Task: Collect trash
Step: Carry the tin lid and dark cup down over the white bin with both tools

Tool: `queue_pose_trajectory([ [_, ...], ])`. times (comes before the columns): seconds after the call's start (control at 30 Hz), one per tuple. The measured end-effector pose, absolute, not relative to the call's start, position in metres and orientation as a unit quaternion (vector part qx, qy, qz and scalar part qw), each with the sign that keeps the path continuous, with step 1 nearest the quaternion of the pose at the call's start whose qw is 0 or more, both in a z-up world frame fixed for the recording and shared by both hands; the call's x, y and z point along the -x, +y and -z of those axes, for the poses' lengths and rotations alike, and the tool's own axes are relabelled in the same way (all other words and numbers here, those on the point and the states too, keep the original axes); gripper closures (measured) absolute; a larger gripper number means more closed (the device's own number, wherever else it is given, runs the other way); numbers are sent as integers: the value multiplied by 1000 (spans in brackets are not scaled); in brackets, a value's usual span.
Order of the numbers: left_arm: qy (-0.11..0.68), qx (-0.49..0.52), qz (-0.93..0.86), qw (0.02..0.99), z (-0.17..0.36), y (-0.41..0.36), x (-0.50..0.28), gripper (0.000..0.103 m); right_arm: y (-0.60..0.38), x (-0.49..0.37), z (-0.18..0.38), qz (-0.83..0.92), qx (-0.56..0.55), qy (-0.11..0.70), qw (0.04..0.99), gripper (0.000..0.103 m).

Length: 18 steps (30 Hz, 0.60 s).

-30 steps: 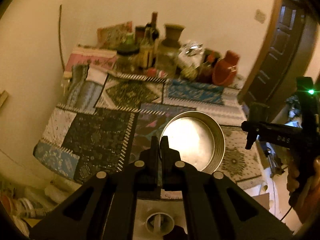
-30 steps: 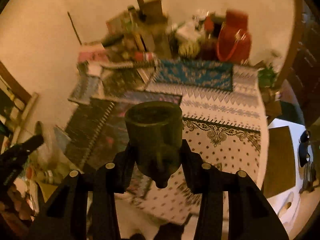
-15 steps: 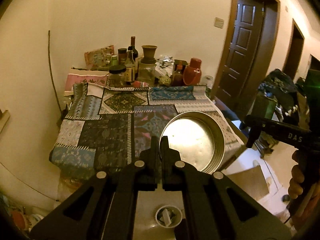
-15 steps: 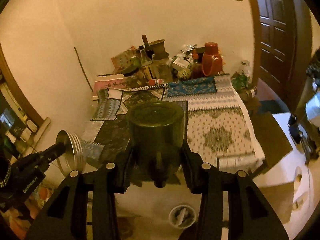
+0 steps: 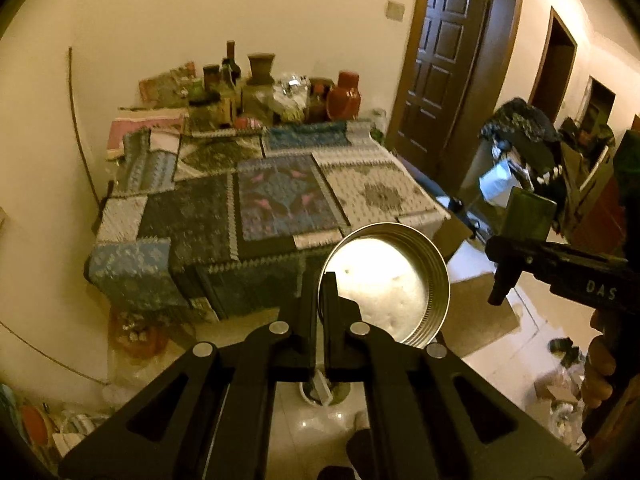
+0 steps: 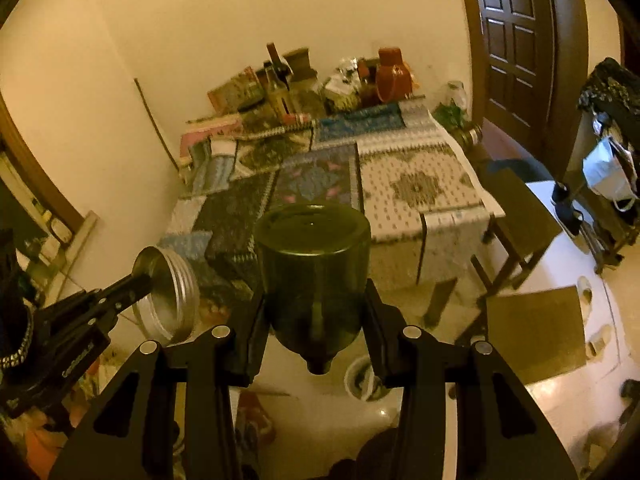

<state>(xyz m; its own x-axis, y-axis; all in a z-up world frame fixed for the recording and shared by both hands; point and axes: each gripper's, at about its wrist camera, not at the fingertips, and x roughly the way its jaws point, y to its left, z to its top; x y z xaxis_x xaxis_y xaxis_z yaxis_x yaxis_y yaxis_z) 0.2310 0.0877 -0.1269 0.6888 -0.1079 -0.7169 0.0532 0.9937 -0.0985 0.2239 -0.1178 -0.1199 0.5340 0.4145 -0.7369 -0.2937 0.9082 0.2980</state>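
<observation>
Both tongs carry trash in the air, off the near edge of the tabletop (image 5: 192, 216).
Left tongs (image 5: 319, 292) clenched on the rim of a metal tin (image 5: 394, 280), its open side facing the camera. Right tongs (image 6: 316, 300) grasp a dark green bottle (image 6: 314, 264), held upside down, neck towards the floor. A small white bin (image 6: 360, 378) sits on the floor below the bottle.

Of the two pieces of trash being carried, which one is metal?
The round silver tin, pinched by its rim in the left hand-held gripper. The right hand-held gripper holds a dark green bottle instead.
</observation>
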Motion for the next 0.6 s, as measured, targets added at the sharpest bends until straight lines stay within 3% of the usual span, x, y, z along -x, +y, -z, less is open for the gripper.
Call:
queue_pose_trajectory([
  [0.37, 476, 55, 27, 878, 212, 78, -234, 102, -107, -231, 200, -222, -28, 502, 835, 64],
  [0.6, 522, 66, -28, 850, 295, 78, -247, 102, -99, -255, 289, -252, -9, 561, 789, 64],
])
